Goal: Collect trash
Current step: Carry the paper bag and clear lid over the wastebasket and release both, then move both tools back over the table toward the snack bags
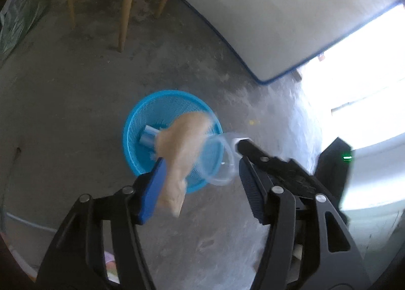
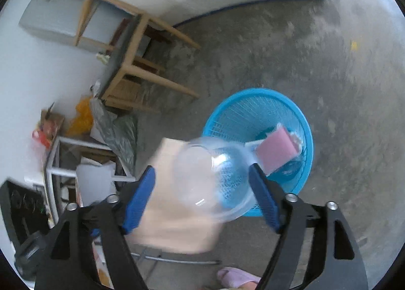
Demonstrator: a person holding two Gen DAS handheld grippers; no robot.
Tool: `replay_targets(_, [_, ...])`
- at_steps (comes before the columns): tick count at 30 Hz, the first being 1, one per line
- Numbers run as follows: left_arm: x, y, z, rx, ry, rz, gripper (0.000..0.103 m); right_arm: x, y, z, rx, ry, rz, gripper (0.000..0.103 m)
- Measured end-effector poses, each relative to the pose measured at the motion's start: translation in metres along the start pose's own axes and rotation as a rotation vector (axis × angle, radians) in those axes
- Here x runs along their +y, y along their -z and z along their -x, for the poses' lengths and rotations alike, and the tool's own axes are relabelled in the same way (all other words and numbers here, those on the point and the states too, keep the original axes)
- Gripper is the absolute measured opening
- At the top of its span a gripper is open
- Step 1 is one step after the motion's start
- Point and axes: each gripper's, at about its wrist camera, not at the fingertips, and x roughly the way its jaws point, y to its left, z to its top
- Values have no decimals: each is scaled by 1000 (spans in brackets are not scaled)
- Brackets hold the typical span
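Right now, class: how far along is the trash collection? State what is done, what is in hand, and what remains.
Done: a pink-wrapped packet already lies in the blue basket. In hand: above the basket, a beige paper wad lies against one pad of the open left hand-held gripper, and a clear plastic cup sits between the parted jaws of the right hand-held gripper. Left: both pieces must land inside.

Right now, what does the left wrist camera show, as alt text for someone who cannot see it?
Two open blue-padded fingers frame a blurred beige scrap above a blue mesh basket on a grey concrete floor. A clear plastic cup hangs beside it.
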Motion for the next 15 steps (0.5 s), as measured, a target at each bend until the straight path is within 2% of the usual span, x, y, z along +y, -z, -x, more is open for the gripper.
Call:
replay_targets(3, [-4,4,8,-10,10,-20,57,-18,0,-15,16,33,-47,75])
replay_targets(7, [-8,2,36,-79,8,-68,57,-28,5,-17,10,37,-50,75])
replay_targets(12, [-8,8,76,-148,21,-74,57,-26,13,5,-14,34,-9,75])
replay_targets(15, [-1,29,112,-195,18,-95,58,-21,22,25,-27,21,37,75])
